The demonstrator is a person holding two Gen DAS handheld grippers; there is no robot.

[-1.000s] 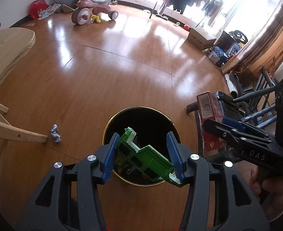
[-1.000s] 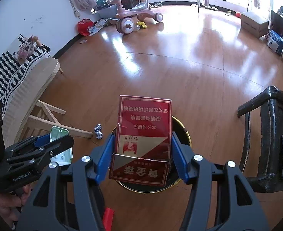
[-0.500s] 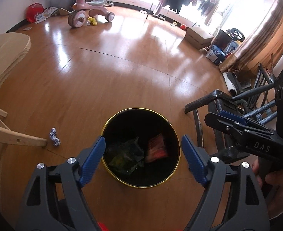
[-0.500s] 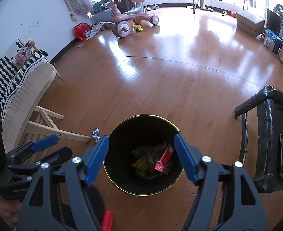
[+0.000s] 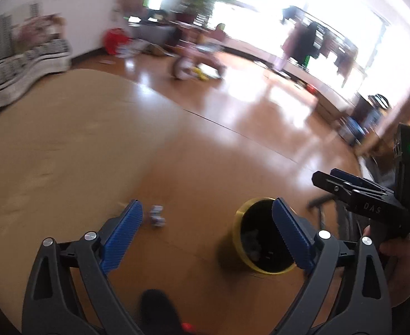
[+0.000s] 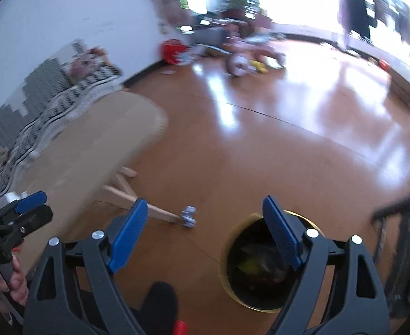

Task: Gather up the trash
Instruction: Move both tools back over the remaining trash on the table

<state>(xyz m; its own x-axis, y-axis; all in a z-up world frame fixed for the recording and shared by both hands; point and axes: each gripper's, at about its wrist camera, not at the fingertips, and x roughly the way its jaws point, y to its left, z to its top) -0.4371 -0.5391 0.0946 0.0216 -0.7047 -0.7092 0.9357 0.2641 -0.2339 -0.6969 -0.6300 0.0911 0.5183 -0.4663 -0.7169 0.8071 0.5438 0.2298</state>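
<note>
Both claws are empty. The left claw point(image 5: 206, 233) stands wide apart with nothing between its blue pads; its jaws have just been opening. The right claw point(image 6: 205, 230) is likewise spread wide and bare, its jaws also having just been opening.

The black trash bin point(image 5: 240, 247) with a gold rim stands on the wooden floor point(image 5: 205, 153), and both views look down into it: dark crumpled stuff with a touch of yellow-green lies at its bottom point(image 6: 256, 265). So some trash is already in the bin, though blur makes it hard to tell the pieces apart.

What is left, as far as can be seen, is one small crumpled wrapper point(image 6: 188, 216), bluish-white, lying on the floor to the left of the bin and apart from it. In the right wrist view it sits just at the foot of a pale wooden leg point(image 6: 138, 203) of the light wood surface point(image 6: 93, 145); in the left wrist view it shows close beside the left claw's left pad.

I judge the task to be well along, with this wrapper as the likely next pick. No other loose scrap shows near the bin, but the far floor, by the child's tricycle point(image 6: 244, 58), is too blurred to rule out more.
</note>
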